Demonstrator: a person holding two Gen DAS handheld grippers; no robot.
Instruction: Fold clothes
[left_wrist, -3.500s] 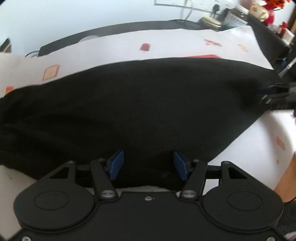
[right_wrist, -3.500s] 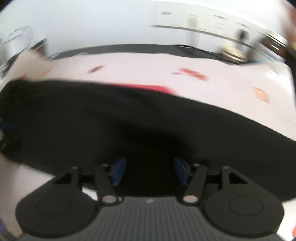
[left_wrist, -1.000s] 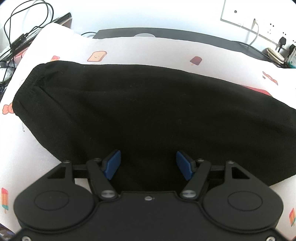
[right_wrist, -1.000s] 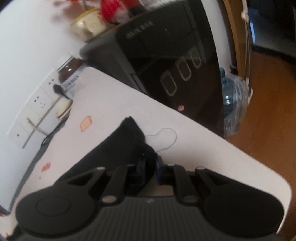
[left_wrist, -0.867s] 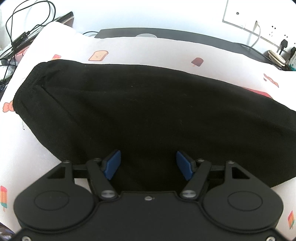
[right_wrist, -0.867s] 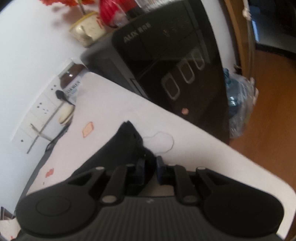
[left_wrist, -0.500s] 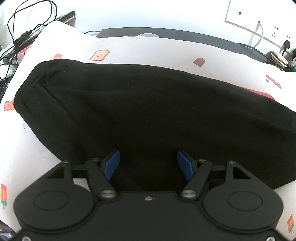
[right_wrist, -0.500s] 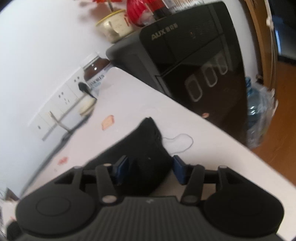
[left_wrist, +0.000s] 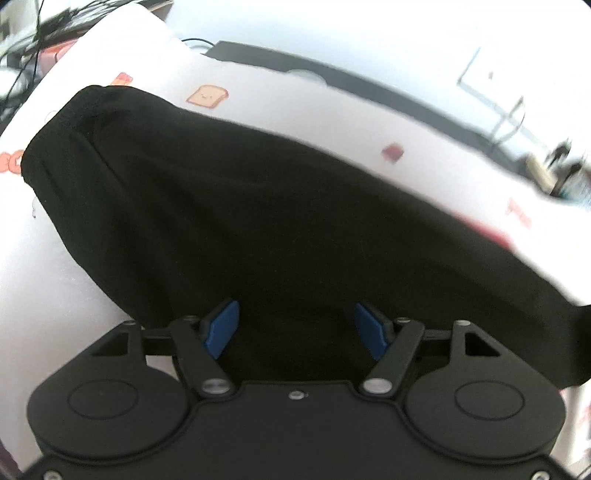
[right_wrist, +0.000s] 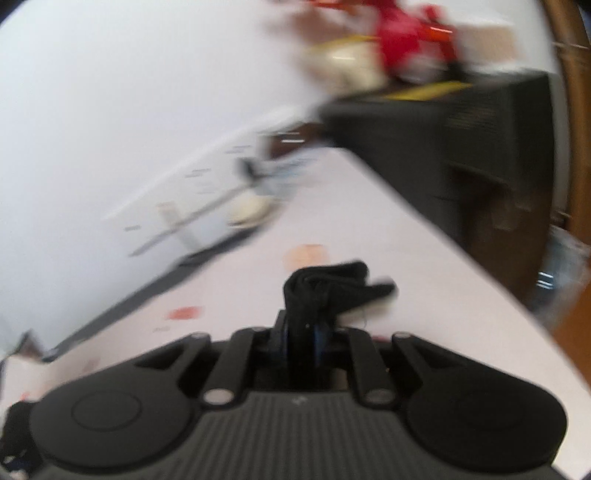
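My right fingers (right_wrist: 318, 338) have just been closing and are pinching the black garment's (left_wrist: 295, 229) end; my left gripper (left_wrist: 295, 328) is hanging wide above it.

garment (left_wrist: 288, 221): plain black all over, no print
garment end in right wrist view (right_wrist: 325, 288): black, bunched
desk cover (left_wrist: 66, 280): white, scattered with small printed pictures
toast print (left_wrist: 207, 96): tan slice with an orange-brown edge
popsicle print (left_wrist: 392, 152): dull red
left tongs (left_wrist: 293, 328): black body, blue pads
right tongs (right_wrist: 303, 339): black body, a sliver of blue at the pads
cabinet (right_wrist: 461, 147): black
wall (right_wrist: 110, 92): white
blurred things on the cabinet (right_wrist: 402, 51): red and cream
floor (right_wrist: 576, 317): orange-brown wood
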